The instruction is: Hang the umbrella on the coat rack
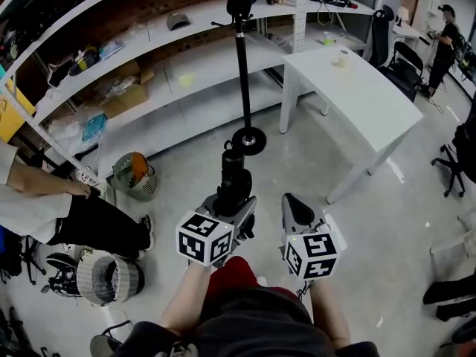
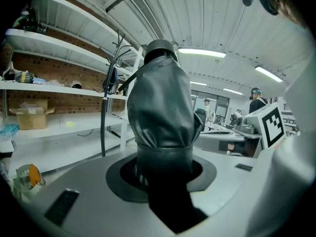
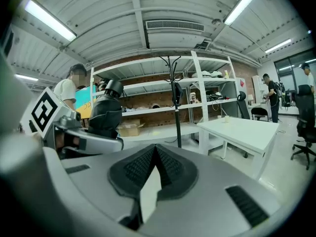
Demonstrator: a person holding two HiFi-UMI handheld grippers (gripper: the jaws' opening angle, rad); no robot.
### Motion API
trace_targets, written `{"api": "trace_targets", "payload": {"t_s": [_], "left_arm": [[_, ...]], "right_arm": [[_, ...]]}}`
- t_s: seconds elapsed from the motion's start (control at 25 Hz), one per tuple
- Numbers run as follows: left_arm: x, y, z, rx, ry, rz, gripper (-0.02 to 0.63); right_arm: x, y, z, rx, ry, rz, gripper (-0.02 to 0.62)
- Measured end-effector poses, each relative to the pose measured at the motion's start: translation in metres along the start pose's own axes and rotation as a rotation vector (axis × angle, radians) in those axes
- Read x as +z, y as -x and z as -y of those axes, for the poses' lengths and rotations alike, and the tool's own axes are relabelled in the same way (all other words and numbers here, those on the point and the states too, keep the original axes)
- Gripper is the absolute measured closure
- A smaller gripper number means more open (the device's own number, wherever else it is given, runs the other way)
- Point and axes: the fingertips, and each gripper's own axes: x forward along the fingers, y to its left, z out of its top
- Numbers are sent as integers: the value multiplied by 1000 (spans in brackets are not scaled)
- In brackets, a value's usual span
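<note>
Umbrella clamped btwn left gripper jaws, sticking out fwd.

Workshop-like lab: brick wall, cluttered white shelves, white table, office chairs.

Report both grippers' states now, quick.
Left gripper: closed on the folded umbrella.
Right gripper: closed, holding nothing.

The left gripper and right gripper sit side by side, tipped slightly down. Left jaws clamp an umbrella; right jaws are closed together, empty.
</note>
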Motion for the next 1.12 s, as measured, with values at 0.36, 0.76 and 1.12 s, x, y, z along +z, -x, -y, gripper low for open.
{"api": "trace_targets", "payload": {"t_s": [0.36,0.76,1.12], "left_arm": [[12,-15,-38,31,14,6,454],[42,-73,-125,27,56,0,454],[80,-116,-229,25,87,-2,454]], "right_arm": [[2,-32,15,-31,-27,-18,577],[18,-132,38,-28,-40,-57,577],[52,-253,43,-17,-34,-79,577]]}}
